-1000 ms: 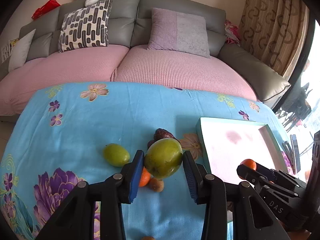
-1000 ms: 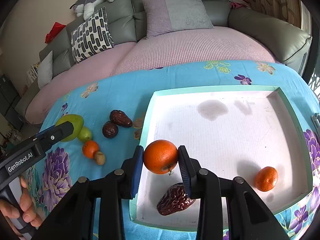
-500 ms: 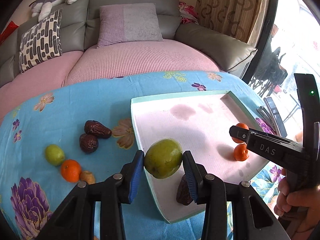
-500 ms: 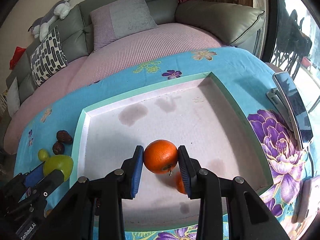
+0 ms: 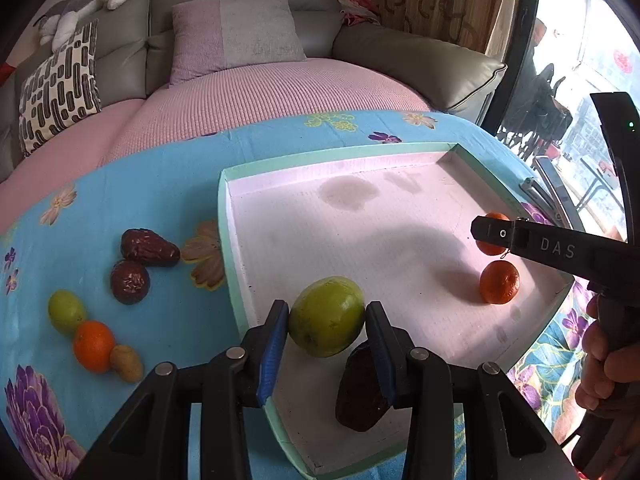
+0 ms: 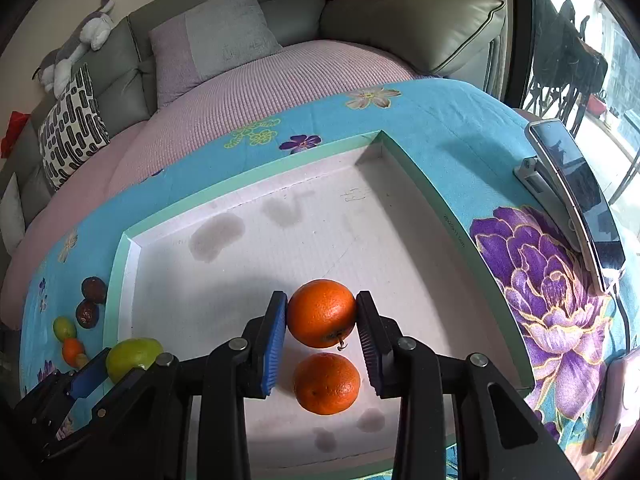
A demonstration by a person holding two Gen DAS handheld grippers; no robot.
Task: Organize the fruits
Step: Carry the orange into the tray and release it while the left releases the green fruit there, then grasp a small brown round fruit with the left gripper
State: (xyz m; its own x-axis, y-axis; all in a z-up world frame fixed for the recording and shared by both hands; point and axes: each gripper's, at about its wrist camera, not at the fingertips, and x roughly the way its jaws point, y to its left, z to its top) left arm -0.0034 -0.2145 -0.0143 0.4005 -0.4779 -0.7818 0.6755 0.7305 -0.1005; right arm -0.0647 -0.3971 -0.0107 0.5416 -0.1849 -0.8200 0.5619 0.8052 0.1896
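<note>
Left claw (image 5: 326,320) clamps large green round fruit (image 5: 326,316) above near-left corner of shallow white green-rimmed tray (image 5: 280,160). Right claw (image 6: 322,320) clamps orange (image 6: 321,313) above second orange (image 6: 326,383) lying in tray.

Black grippers, blue-padded fingers (image 5: 271,346), silver screws, "DAS" marking.

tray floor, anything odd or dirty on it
Yes. The white tray floor carries greyish stains: a large blotch and a smaller one near the far wall, plus small dark spots by the near edge. They look like damp or old marks. Nothing is spilled or broken.
</note>
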